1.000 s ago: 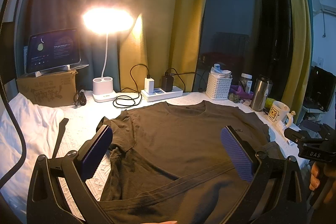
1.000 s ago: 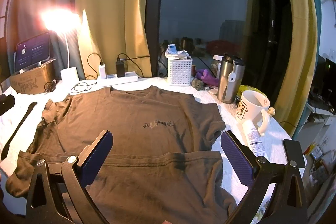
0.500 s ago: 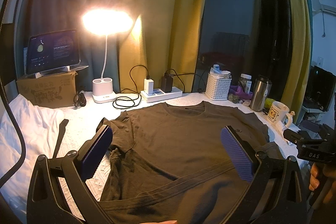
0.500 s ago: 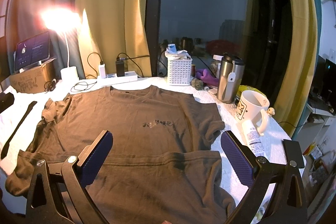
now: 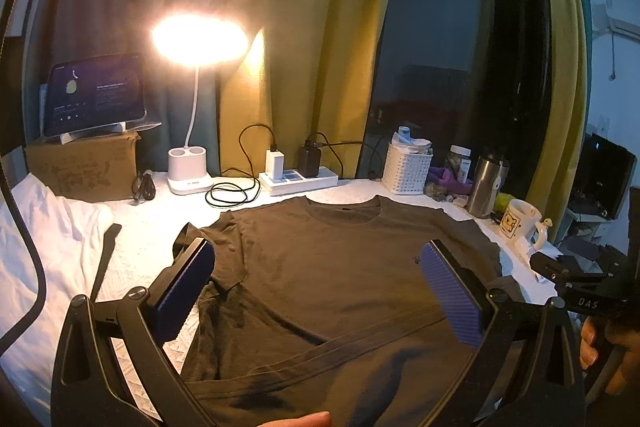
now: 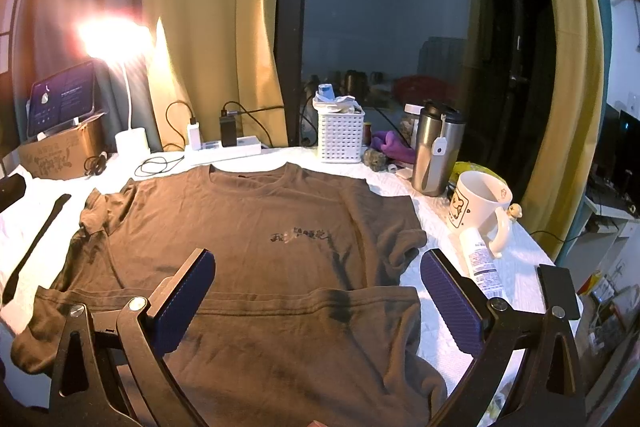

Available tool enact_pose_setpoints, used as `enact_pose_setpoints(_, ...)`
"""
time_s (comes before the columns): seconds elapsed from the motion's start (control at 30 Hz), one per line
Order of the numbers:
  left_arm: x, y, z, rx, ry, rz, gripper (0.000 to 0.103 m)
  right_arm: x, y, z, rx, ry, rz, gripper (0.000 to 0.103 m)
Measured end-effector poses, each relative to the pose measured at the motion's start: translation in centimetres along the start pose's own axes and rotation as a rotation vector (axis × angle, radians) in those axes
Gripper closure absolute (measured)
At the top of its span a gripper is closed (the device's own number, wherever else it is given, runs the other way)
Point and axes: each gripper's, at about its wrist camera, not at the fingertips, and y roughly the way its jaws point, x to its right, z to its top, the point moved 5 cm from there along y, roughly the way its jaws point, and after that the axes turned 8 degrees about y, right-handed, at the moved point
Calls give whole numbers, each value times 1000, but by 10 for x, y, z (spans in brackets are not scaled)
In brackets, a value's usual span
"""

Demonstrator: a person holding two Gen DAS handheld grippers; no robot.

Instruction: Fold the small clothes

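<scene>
Hovering spread-jawed, both grippers (empty) overlook the t-shirt's (image 6: 248,227) folded hem.

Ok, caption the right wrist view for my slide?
Open right gripper hovers over brown T-shirt, bottom hem folded up, beside a mug.

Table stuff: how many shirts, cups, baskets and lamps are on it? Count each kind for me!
Shirts: 1, the brown shirt
Cups: 2, the white mug and the steel travel cup
Baskets: 1, the white basket
Lamps: 1, the desk lamp
Total: 5
</scene>
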Motion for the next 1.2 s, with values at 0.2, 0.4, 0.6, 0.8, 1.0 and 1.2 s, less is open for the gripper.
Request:
enact_pose_setpoints(0.2, 1, 0, -1, -7, -3, 11, 1, 3, -2, 0, 2, 2, -1, 0)
enact_pose_setpoints(0.4, 0, 0, -2, -21, 8, 21, 1, 4, -3, 1, 6, 3, -1, 0)
enact_pose_setpoints(0.6, -1, -1, -2, -39, 8, 29, 1, 5, -4, 2, 6, 4, -2, 0)
enact_pose_setpoints(0.8, 0, -3, -1, -34, 11, 31, 1, 6, -4, 2, 6, 3, -1, 0)
enact_pose_setpoints(1.0, 1, -3, -1, -30, 4, 31, 1, 5, -4, 2, 5, 4, -2, 0)
enact_pose_setpoints(1.2, 3, 1, 0, -23, 22, 55, 1, 14, 4, 1, -12, 12, -10, 0)
